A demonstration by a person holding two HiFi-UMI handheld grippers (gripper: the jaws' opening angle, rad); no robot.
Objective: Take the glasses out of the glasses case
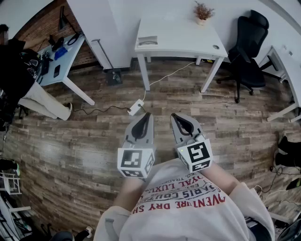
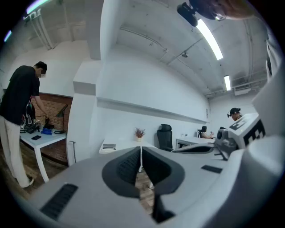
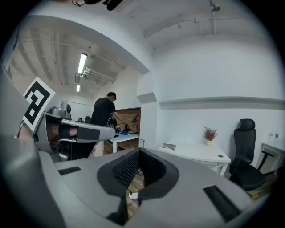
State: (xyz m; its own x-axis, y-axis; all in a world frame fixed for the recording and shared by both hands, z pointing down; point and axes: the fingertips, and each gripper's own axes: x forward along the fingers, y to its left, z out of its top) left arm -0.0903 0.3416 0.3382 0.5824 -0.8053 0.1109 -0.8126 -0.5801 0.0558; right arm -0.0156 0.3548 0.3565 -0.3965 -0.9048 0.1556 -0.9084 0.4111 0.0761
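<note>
No glasses show in any view. A flat grey object [image 1: 148,41] lies on the far white table [image 1: 178,35], too small to tell whether it is the glasses case. It also shows in the left gripper view [image 2: 109,146] and the right gripper view [image 3: 168,146]. My left gripper [image 1: 147,114] and right gripper [image 1: 173,115] are held side by side in front of my chest, over the wooden floor, pointing toward that table. Both are shut with nothing between the jaws [image 2: 140,149] [image 3: 139,151]. Each gripper shows at the edge of the other's view.
A small potted plant [image 1: 203,12] stands at the table's back edge. A black office chair [image 1: 249,47] is to its right. A white power strip [image 1: 136,107] with a cable lies on the floor ahead. A person [image 1: 19,80] stands at a cluttered desk [image 1: 61,56] on the left.
</note>
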